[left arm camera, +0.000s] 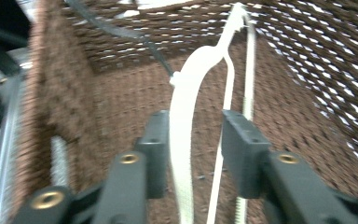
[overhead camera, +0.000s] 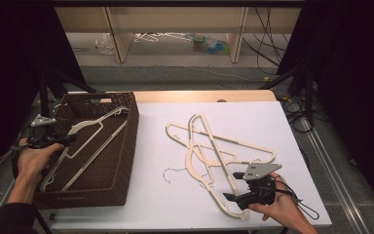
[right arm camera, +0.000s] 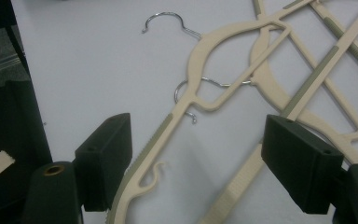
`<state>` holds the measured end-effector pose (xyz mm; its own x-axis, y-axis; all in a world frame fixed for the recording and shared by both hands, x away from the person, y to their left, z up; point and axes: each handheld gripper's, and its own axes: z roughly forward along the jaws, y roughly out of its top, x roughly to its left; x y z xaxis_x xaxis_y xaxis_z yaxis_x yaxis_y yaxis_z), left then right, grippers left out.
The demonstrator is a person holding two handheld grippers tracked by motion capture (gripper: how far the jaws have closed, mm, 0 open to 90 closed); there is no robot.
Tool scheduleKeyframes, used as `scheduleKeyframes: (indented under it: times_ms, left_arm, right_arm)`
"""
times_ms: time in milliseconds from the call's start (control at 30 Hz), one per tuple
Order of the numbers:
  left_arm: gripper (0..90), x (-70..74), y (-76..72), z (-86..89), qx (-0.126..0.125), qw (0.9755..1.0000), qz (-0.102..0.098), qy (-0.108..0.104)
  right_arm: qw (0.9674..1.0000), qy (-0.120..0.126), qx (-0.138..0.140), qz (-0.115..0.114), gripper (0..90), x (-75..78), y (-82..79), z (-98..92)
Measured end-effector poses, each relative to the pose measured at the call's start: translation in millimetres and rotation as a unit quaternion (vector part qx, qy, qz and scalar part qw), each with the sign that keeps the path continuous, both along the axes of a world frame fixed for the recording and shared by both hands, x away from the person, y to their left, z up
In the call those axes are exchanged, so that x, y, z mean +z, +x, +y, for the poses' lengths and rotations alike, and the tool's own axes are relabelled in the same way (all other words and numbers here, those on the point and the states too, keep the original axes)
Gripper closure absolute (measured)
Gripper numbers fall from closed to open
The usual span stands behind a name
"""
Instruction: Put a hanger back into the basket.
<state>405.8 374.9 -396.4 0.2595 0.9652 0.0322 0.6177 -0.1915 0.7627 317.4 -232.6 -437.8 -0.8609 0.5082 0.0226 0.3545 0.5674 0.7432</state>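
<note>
High view: the left hand-held gripper (overhead camera: 58, 140) hangs over the 9 o'clock rim of the brown wicker basket (overhead camera: 126, 146), where a cream hanger (overhead camera: 85, 146) lies slanted inside. In the left gripper view its jaws stand partly apart with the hanger's arm between them, the pads not pressing. On the white tabletop (overhead camera: 151, 204), at about 5 o'clock, the right hand-held gripper (overhead camera: 234, 186) is spread wide over the pile of hangers (overhead camera: 214, 146); in the right gripper view a cream hanger arm (right arm camera: 168, 126) passes between the pads, ungripped.
</note>
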Motion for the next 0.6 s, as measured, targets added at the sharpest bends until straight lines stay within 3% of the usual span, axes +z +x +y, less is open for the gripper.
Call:
scheduleKeyframes:
  times_ms: [67,167,233,333,400,433,533,600]
  left_arm:
    - [55.3,1.0,-2.0,0.0,0.012,0.9999,-0.003,-0.006]
    - [44.9,3.3,-5.4,-5.9,0.033,0.9993,-0.013,-0.009]
    - [44.0,6.6,-9.2,-11.9,0.016,0.9996,-0.023,-0.009]
    - [38.7,13.7,-20.0,-28.9,-0.004,0.9984,-0.041,-0.038]
    - [34.9,21.7,-32.5,-48.3,-0.028,0.9950,-0.058,-0.077]
    - [34.6,21.7,-32.5,-48.3,-0.028,0.9950,-0.058,-0.077]
    - [33.8,30.9,-48.9,-76.1,-0.069,0.9881,-0.081,-0.111]
    - [32.2,36.5,-59.0,-94.9,-0.096,0.9843,-0.093,-0.115]
  right_arm:
    - [1.0000,0.001,-0.001,0.004,25.8,-0.2,-0.7,0.4]
    - [1.0000,-0.003,0.004,0.003,25.8,-1.1,-0.4,0.9]
    - [1.0000,-0.001,0.003,0.003,25.7,-1.1,-0.4,1.4]
    - [1.0000,-0.004,-0.003,0.002,25.7,-2.1,-0.7,1.4]
    - [0.9999,-0.002,-0.010,0.006,25.7,-3.8,-0.1,1.0]
    - [0.9999,-0.002,-0.010,0.006,25.7,-3.8,-0.1,1.0]
    - [0.9999,-0.006,-0.012,0.008,25.7,-5.6,0.4,0.6]
    - [0.9998,-0.006,-0.019,0.010,25.6,-6.6,0.8,0.3]
